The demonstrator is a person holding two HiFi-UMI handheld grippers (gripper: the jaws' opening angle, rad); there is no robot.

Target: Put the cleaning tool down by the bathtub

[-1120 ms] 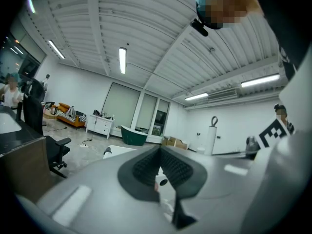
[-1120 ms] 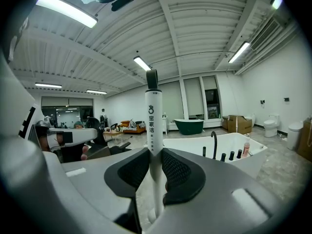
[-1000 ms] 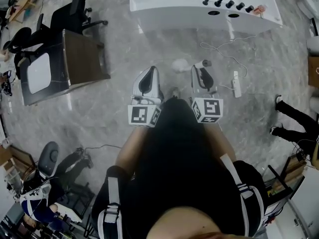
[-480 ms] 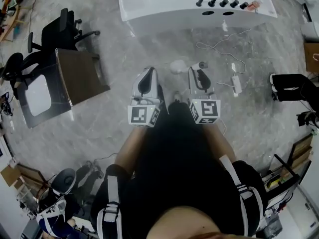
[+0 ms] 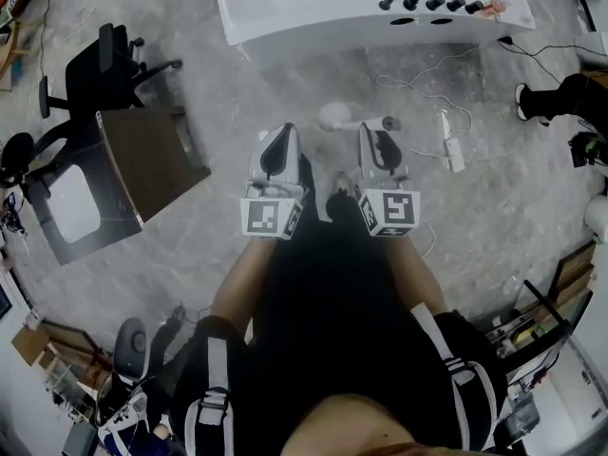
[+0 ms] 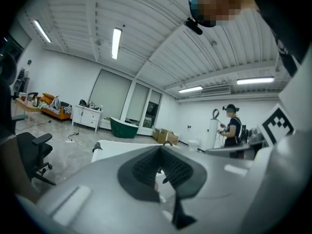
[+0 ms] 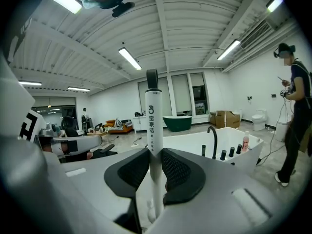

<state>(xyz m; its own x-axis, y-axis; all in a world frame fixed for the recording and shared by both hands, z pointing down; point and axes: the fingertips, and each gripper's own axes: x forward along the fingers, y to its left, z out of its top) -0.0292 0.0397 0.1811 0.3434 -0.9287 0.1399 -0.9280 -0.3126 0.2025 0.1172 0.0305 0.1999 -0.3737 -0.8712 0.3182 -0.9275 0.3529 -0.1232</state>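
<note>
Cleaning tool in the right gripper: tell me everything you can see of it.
The cleaning tool is a slim white plastic-looking wand with a dark cap on top and dark print below it. The right gripper is shut on its handle, which stands upright between the pads. From the head view it lies crosswise ahead of that gripper, a round white head at its left end, apart from the white bathtub.

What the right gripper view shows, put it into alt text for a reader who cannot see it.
The right gripper is shut on the upright white handle of the cleaning tool, which rises between its jaws. Behind it to the right is a white bathtub with a black faucet. A person stands at the far right of a large, bright room.
</note>
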